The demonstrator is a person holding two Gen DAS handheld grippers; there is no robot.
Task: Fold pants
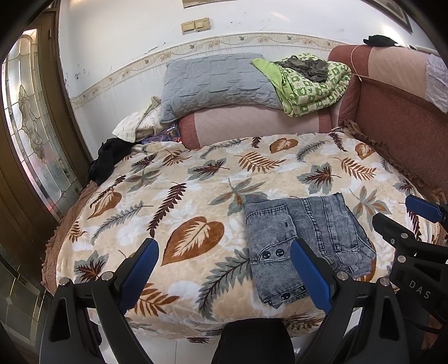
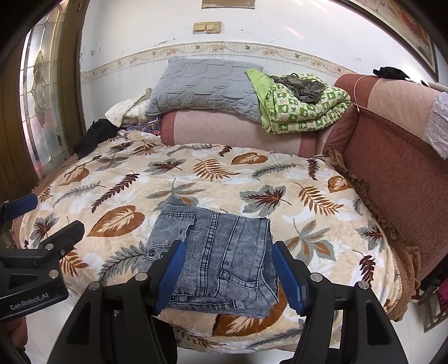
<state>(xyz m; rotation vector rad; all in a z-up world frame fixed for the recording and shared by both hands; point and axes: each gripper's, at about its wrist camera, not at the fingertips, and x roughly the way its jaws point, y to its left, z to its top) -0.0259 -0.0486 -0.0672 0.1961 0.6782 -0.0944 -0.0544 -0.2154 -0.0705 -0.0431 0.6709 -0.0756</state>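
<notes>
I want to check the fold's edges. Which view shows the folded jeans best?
The right wrist view: the folded jeans lie centred between the open right gripper, with all layers visible. The left wrist view shows them off to the right, partly hidden behind a finger.

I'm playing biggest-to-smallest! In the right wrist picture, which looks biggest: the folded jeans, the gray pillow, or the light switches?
1. Folded jeans, though they lie nearer the camera.
2. Gray pillow, close in looks; it may really be bigger.
3. Light switches, plainly smallest.
</notes>
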